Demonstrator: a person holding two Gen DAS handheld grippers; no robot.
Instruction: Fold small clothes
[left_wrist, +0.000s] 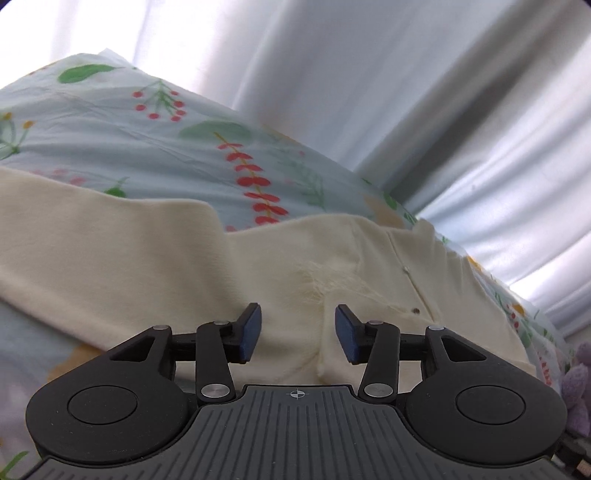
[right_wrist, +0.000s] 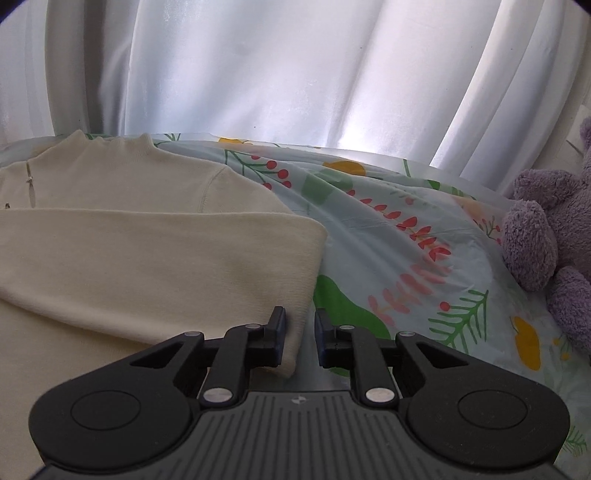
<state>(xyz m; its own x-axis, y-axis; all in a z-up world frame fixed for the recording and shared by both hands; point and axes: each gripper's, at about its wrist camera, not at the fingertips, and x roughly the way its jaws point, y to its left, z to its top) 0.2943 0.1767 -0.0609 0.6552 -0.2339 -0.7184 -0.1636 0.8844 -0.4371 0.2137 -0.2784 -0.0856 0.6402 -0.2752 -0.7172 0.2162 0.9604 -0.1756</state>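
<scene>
A cream knitted cardigan (left_wrist: 155, 266) lies on a floral bedsheet (left_wrist: 155, 140). One sleeve is folded across its body. My left gripper (left_wrist: 298, 334) is open, low over the cardigan's lower part, with a fabric ridge between its fingers. In the right wrist view the same cardigan (right_wrist: 140, 251) lies at the left, collar at the back. My right gripper (right_wrist: 300, 334) is open at the folded sleeve's cuff end (right_wrist: 295, 332), the cuff edge between its fingers. Neither holds anything.
A purple plush toy (right_wrist: 546, 236) sits at the right on the bedsheet (right_wrist: 424, 258). It also shows at the right edge of the left wrist view (left_wrist: 580, 384). White curtains (right_wrist: 295, 74) hang behind the bed.
</scene>
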